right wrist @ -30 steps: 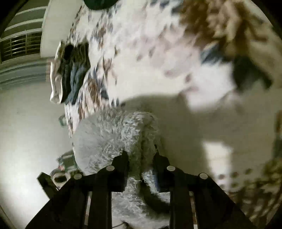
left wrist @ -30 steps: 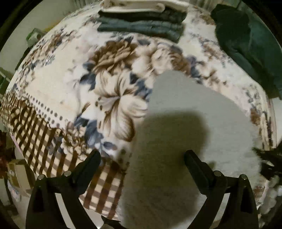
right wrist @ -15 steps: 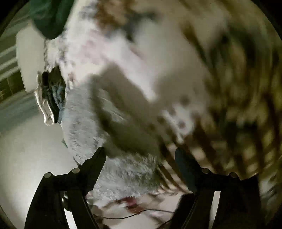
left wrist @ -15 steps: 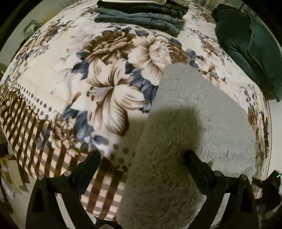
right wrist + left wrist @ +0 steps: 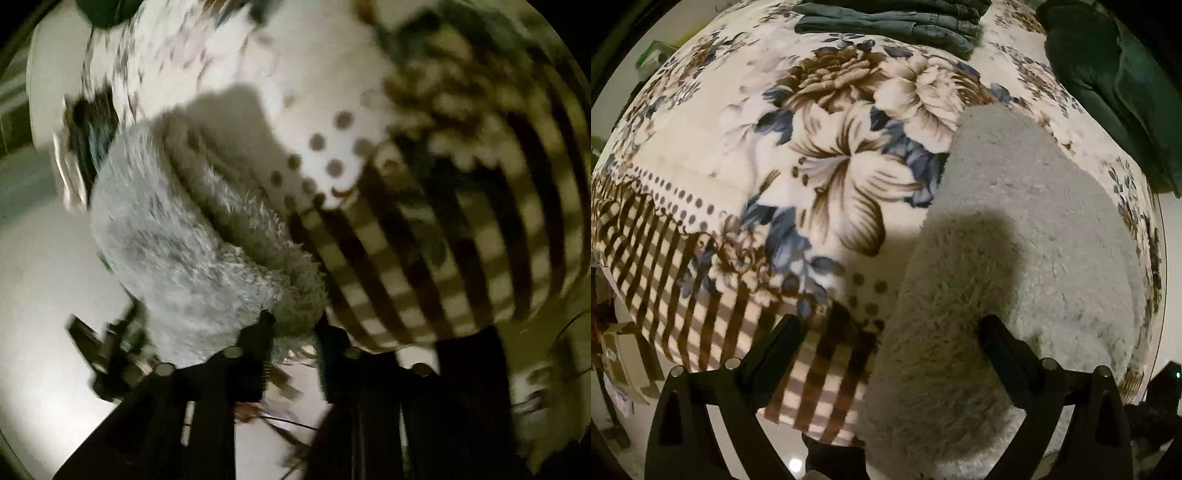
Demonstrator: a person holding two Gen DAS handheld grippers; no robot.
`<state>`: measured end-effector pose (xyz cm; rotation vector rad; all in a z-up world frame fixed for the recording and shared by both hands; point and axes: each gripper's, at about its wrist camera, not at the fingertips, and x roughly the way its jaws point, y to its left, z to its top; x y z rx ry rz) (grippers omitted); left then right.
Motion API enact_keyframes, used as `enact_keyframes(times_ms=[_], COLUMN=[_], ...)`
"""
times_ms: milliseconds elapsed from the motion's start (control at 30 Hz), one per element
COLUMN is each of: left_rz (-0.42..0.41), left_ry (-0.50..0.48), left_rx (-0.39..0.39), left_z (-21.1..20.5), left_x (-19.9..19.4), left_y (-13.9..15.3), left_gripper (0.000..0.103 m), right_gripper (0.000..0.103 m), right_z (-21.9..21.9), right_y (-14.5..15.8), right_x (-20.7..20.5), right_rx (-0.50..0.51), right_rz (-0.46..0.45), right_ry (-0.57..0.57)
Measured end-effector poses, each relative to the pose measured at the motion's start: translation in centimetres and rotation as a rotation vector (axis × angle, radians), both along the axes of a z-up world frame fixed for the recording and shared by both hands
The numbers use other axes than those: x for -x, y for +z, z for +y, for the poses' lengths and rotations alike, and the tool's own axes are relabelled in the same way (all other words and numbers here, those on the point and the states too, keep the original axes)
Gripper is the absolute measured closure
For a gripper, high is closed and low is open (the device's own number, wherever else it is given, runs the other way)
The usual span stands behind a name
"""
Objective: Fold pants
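Observation:
Fluffy grey pants (image 5: 1015,229) lie on a floral blanket (image 5: 746,155), running from the near bed edge toward the far right. My left gripper (image 5: 888,328) is open just above their near end, touching nothing. In the right wrist view the same grey pants (image 5: 192,251) hang over the bed edge. My right gripper (image 5: 293,325) is shut on the fluffy edge of the pants at the near end.
A stack of folded dark jeans (image 5: 897,18) sits at the far side of the bed. A dark green garment (image 5: 1108,74) lies at the far right. The checked blanket border (image 5: 713,325) drapes over the near edge, with the floor and clutter below.
My right gripper opened half a second ago and has now shut on the near edge of the pants. My left gripper moved slightly forward and stayed open.

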<state>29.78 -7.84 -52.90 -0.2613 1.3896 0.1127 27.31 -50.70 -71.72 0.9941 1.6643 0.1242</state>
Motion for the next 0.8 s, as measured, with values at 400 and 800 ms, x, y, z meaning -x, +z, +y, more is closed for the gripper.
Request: enact_keyframes(times_ms=[400, 800], left_rz=[-0.056, -0.026], left_ry=[-0.040, 0.006], left_rx=[0.058, 0.153], left_z=[-2.0, 0.2], left_x=[-10.9, -10.8], left_y=[0.5, -1.3], left_gripper=[0.004, 0.004], right_gripper=[0.027, 0.032], right_z=[-0.2, -1.3], right_y=[1.0, -0.1], right_x=[-12.8, -13.0], right_rx=[-0.062, 0.021], right_rz=[-0.255, -0.274], right_ry=[-0.020, -0.021])
